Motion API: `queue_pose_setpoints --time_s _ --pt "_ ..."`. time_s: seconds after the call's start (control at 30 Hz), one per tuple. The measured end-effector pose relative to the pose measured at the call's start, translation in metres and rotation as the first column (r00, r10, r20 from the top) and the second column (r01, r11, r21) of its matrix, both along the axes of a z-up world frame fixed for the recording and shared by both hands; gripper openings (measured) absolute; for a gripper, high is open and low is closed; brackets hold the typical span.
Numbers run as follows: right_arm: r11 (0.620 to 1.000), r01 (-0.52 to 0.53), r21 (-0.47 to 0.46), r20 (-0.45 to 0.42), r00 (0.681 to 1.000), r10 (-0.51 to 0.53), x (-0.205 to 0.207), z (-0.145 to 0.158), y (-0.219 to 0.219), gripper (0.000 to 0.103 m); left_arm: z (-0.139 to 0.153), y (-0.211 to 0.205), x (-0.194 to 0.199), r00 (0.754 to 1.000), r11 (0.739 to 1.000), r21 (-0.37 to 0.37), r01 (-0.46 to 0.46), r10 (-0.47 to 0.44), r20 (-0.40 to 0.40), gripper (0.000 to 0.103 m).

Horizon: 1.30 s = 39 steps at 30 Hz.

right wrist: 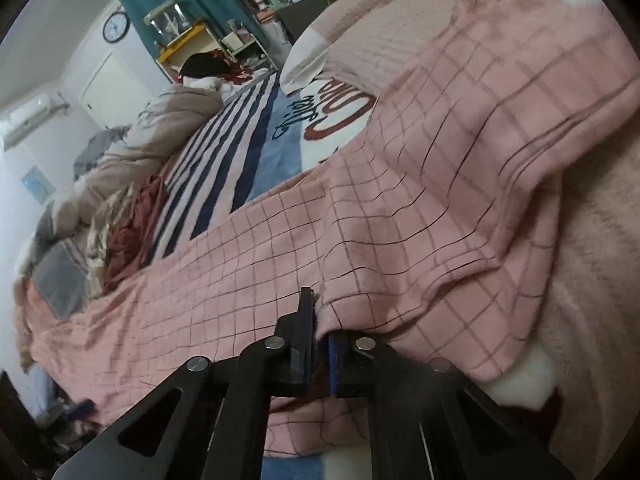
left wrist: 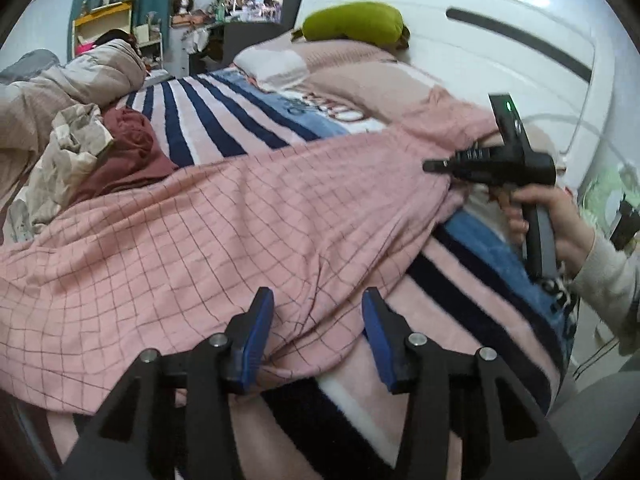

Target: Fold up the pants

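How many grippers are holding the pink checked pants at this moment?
1. The right gripper is shut on the edge of the pink checked pants. The left gripper is open just above the fabric and grips nothing.
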State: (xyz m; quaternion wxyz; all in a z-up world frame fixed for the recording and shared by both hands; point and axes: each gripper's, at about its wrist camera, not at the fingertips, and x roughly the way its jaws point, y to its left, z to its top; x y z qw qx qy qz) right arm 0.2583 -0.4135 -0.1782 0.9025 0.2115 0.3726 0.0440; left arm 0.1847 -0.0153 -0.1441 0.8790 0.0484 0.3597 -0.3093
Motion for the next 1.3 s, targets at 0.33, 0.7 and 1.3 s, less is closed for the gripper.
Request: queue_pose_setpoints --time_s 0.33,0.7,1.3 --pt "0.999 0.026 -0.041 -0.067 0.997 -0.029 -0.035 -0.002 -0.015 0.002 -0.002 0.011 0.01 0.999 0.997 -0.059 -0.038 0.037 -0.023 0.042" --pt "0.938 0.184 -0.295 0.094 0.982 -0.163 -0.055 0.083 -0.049 0.045 0.011 0.039 0.009 0.99 0.983 -0.116 -0.142 0.143 0.0 0.056" --pt "0.888 0.163 -0.429 0.058 0.986 -0.153 0.024 0.089 -0.079 0.004 0.007 0.044 0.017 0.979 0.971 -0.128 -0.203 0.202 -0.024 0.056"
